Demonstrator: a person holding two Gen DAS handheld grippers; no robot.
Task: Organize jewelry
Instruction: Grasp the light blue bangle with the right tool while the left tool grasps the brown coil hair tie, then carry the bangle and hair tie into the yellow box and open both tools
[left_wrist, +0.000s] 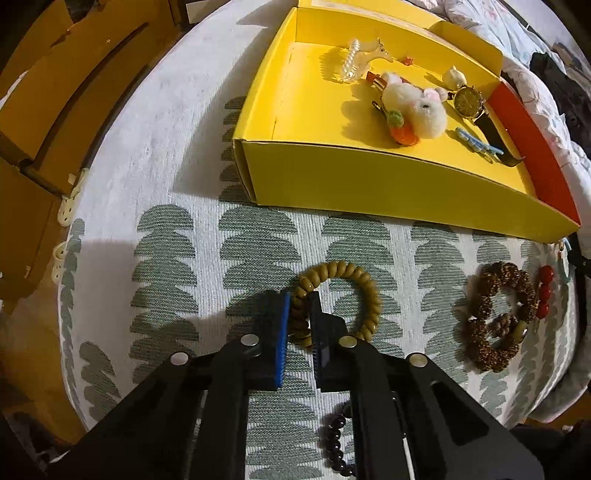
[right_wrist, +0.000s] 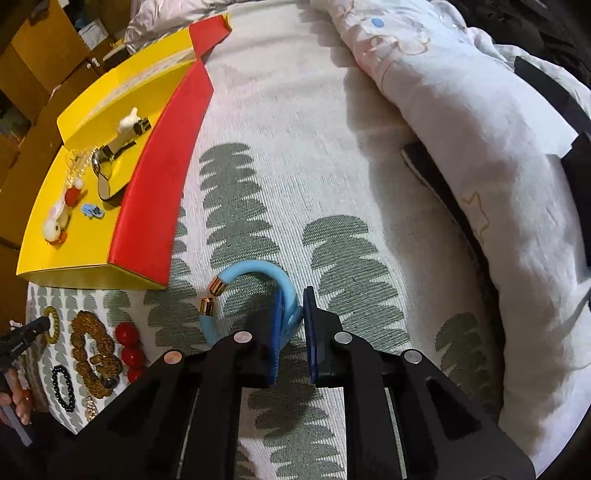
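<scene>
An olive spiral hair tie (left_wrist: 354, 291) lies on the patterned cloth. My left gripper (left_wrist: 300, 299) has its jaws closed around the tie's left side. A light blue open bangle (right_wrist: 255, 275) with gold end caps lies on the cloth in the right wrist view. My right gripper (right_wrist: 293, 299) has its jaws closed on the bangle's right arc. The yellow box (left_wrist: 369, 181) stands beyond, holding a plush rabbit clip (left_wrist: 417, 107), a watch (left_wrist: 469, 99), a pearl clip (left_wrist: 351, 59) and a blue clip (left_wrist: 476, 144).
A brown seed bracelet (left_wrist: 495, 317), red beads (left_wrist: 545, 291) and a black bead bracelet (left_wrist: 336, 443) lie on the cloth near the front. The box's red side (right_wrist: 162, 184) faces the right gripper. A white quilt (right_wrist: 480, 147) is piled at right. Cardboard boxes (left_wrist: 44, 110) stand at left.
</scene>
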